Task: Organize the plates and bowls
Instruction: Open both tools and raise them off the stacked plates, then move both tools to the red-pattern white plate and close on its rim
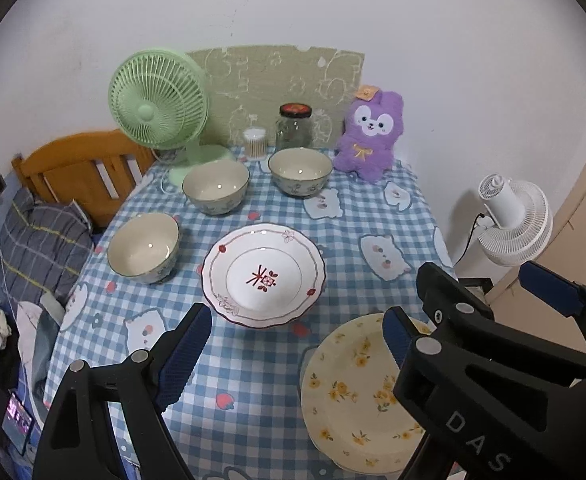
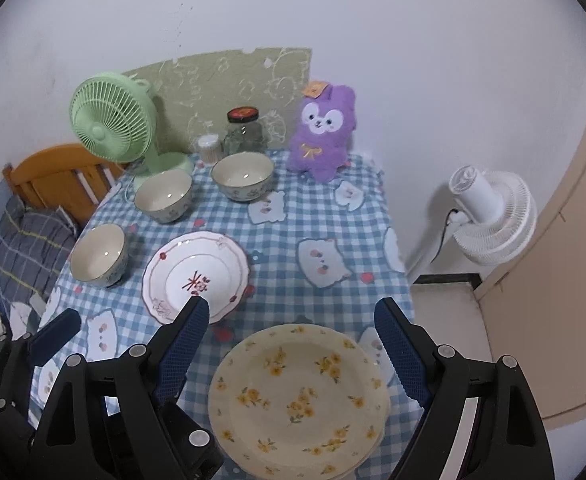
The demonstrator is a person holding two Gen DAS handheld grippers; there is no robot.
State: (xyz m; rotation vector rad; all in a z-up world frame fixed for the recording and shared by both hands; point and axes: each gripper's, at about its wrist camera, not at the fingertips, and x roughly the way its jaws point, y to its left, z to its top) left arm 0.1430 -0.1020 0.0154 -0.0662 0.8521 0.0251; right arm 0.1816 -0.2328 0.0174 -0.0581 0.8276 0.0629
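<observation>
A white plate with red trim (image 1: pixel 264 274) (image 2: pixel 196 276) sits mid-table. A cream plate with yellow flowers (image 1: pixel 351 392) (image 2: pixel 299 400) lies at the near edge. Three cream bowls stand behind: one at the left (image 1: pixel 144 248) (image 2: pixel 99 256), one in the middle (image 1: pixel 216 187) (image 2: pixel 164 197), one at the back (image 1: pixel 300 172) (image 2: pixel 242 177). My left gripper (image 1: pixel 297 340) is open and empty above the table in front of the white plate. My right gripper (image 2: pixel 291 344) is open and empty above the flowered plate.
A checked tablecloth (image 1: pixel 253 380) covers the table. At the back stand a green fan (image 1: pixel 159 100), a glass jar (image 1: pixel 294 127), a cotton-swab box (image 1: pixel 255 143) and a purple plush (image 1: pixel 369 134). A white fan (image 2: pixel 489 216) stands on the floor right; a bed (image 1: pixel 41 232) lies left.
</observation>
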